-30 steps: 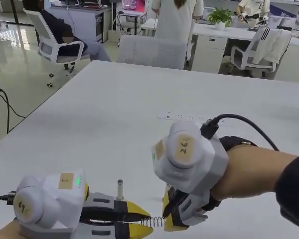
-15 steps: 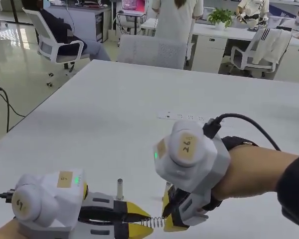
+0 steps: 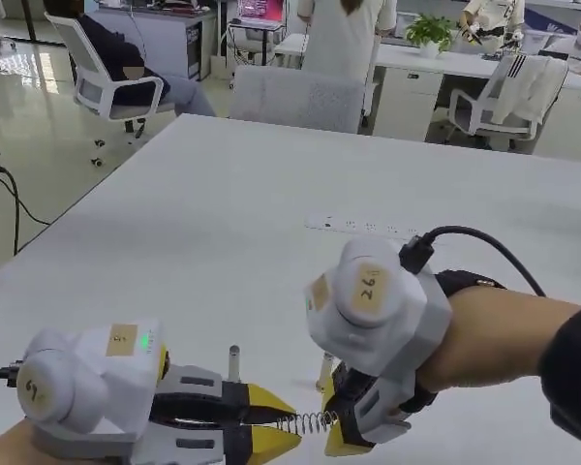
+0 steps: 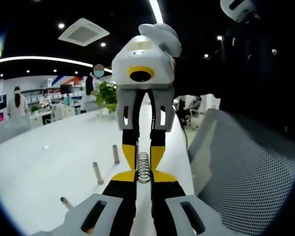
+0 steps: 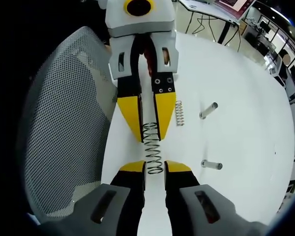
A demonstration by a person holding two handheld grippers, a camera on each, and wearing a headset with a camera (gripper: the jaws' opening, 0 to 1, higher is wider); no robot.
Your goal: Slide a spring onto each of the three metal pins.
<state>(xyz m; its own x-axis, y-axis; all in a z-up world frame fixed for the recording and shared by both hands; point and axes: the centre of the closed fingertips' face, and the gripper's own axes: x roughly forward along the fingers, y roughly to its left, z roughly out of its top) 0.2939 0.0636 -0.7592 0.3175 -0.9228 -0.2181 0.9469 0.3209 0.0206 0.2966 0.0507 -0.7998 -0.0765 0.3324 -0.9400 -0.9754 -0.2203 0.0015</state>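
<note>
**Desk:** What has changed at your bench?

**Caption:** The spring (image 3: 308, 422) hangs above the table's near edge, drawn out longer than a second ago. Your left gripper (image 3: 274, 428) is clamped on one end and your right gripper (image 3: 337, 428) is pinched on the other. The gap between them has widened a little, so the coils show clear daylight.

**Desk:** What does that mean for the job?

**Caption:** By my reading, you are still sorting out your grip and have not started threading. The three metal pins (image 4: 95, 173) all look bare. The nearest upright pin (image 3: 233, 364) stands just behind your left gripper, close to the near edge. A second spring (image 5: 179, 113) lies loose on the table beside the pins.

**Desk:** And the setting?

**Caption:** You are working on a wide white table (image 3: 223, 213) with a power strip (image 3: 353, 228) set toward its middle. A mesh chair (image 3: 295, 99) sits at the far edge. Beyond it is an open office with swivel chairs, a potted plant (image 3: 428, 31) and a person (image 3: 344, 34) standing.
</note>
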